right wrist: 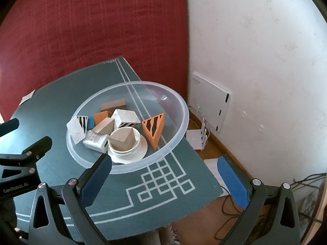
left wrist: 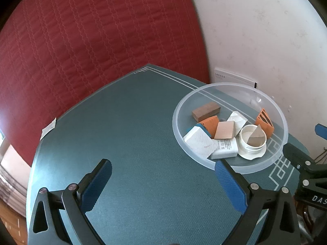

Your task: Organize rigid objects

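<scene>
Left gripper [left wrist: 163,180]: jaws spread wide and holding nothing, hovering over bare green mat [left wrist: 130,134] on the counter; its right pad sits just beside the near rim of the clear bowl [left wrist: 179,134]
Bowl contents: about 9 rigid pieces piled in the bowl's near half, none left on the mat that I can see
Brown block [left wrist: 206,111]: lies flat at the far side of the pile, long axis running left-near to right-far
White blocks [left wrist: 199,141]: crowd the near-left of the pile, touching the orange wedge [left wrist: 210,125] behind them
White jar [left wrist: 253,140]: upright on a white lid or saucer, with a tan wedge [left wrist: 256,136] sitting inside it
Striped orange wedge [right wrist: 154,129]: stands on edge at the right of the pile, apart from the jar
Right gripper [right wrist: 164,174]: jaws also spread and empty, left pad overlapping the bowl's near rim, right pad out past the mat's edge over the floor
Key relation: the bowl lies forward and right of the left jaws, forward and left of the right jaws; the right gripper looks nearer and more squarely aimed
Judgement: sorting seems nearly or fully done, unless the pieces must be arranged further
Only in left view: the brown block's full top face
Only in right view: black stripes on 2 white blocks, the wall box [right wrist: 210,108] and the floor cables [right wrist: 231,206]
</scene>
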Demonstrator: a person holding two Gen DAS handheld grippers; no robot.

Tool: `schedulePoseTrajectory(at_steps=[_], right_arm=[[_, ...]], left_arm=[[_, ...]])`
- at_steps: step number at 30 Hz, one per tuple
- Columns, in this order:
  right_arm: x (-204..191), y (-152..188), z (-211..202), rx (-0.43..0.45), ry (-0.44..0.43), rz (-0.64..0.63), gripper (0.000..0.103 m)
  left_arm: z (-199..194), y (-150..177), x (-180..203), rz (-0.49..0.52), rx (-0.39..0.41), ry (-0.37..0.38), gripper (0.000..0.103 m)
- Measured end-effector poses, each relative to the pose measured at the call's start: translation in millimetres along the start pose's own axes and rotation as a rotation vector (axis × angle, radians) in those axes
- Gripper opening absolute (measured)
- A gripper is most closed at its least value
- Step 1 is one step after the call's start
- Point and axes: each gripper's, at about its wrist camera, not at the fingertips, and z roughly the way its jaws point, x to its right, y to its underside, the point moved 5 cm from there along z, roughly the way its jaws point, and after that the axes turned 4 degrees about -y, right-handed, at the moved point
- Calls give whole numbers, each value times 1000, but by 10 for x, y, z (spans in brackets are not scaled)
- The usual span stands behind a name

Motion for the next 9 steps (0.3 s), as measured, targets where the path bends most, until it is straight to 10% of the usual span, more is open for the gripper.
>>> schedulePoseTrajectory(at_steps=[9], right_arm=[[33,-14,33,-1,0,-1,103]], left_arm=[[-16,19,56,7,-7,9,102]])
